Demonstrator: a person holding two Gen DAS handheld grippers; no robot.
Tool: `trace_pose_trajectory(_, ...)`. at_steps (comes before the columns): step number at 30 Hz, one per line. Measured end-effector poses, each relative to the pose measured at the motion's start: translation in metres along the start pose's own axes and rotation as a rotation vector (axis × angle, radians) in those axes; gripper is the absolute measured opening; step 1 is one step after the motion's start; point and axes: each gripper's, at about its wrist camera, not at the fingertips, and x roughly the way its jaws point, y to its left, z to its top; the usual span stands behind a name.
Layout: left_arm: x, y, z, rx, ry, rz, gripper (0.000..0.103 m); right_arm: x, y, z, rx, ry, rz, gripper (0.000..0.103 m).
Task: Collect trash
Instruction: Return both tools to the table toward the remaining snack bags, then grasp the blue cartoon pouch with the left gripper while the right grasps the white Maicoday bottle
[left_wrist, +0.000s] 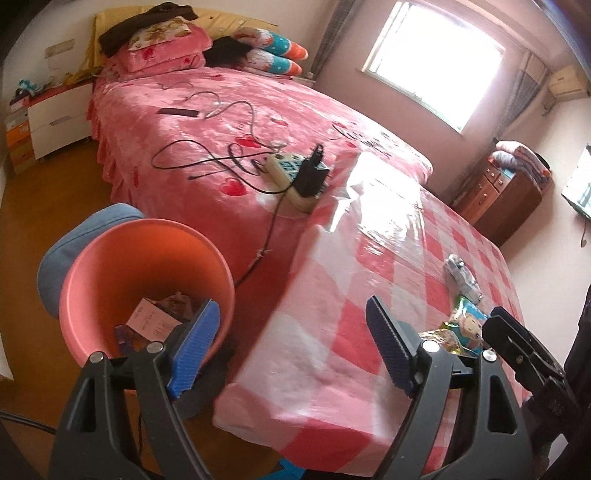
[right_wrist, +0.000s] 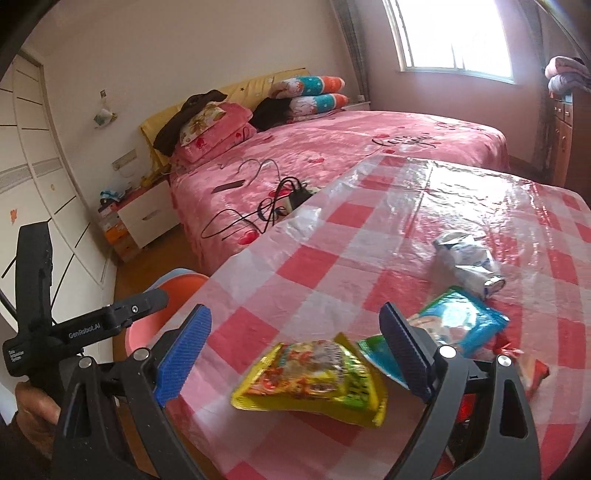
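Observation:
My left gripper is open with nothing between its blue pads. It hovers over the table's left edge, beside an orange-pink bin that holds a pink card and other scraps. My right gripper is open too, low over the checked tablecloth. A yellow snack packet lies between its fingers, untouched by the pads. Further right lie a blue packet, a crumpled white wrapper and a red wrapper. The blue packet and white wrapper also show in the left wrist view.
A bed with a pink cover stands against the table's far side, with a power strip and black cables on it. A blue cushioned seat sits behind the bin. A hand holds the left gripper's black handle.

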Motion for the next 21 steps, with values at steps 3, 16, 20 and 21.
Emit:
trace_pose_trajectory(3,0.001,-0.011,-0.001,0.022,0.006,-0.007,0.082,-0.005,-0.007,0.001,0.004,-0.010,-0.009,0.091)
trace_pose_trajectory(16,0.007,-0.074,-0.011,0.169,0.032,-0.065,0.082,-0.029,-0.053,0.006,0.037,-0.053,-0.088,0.091)
trace_pose_trajectory(20,0.008,-0.091,-0.013,0.202,0.039,-0.083,0.082,-0.034,-0.070,0.007,0.067,-0.053,-0.094,0.091)
trace_pose_trajectory(21,0.008,-0.094,-0.014,0.210,0.039,-0.086,0.082,-0.035,-0.073,0.007,0.072,-0.053,-0.095,0.091)
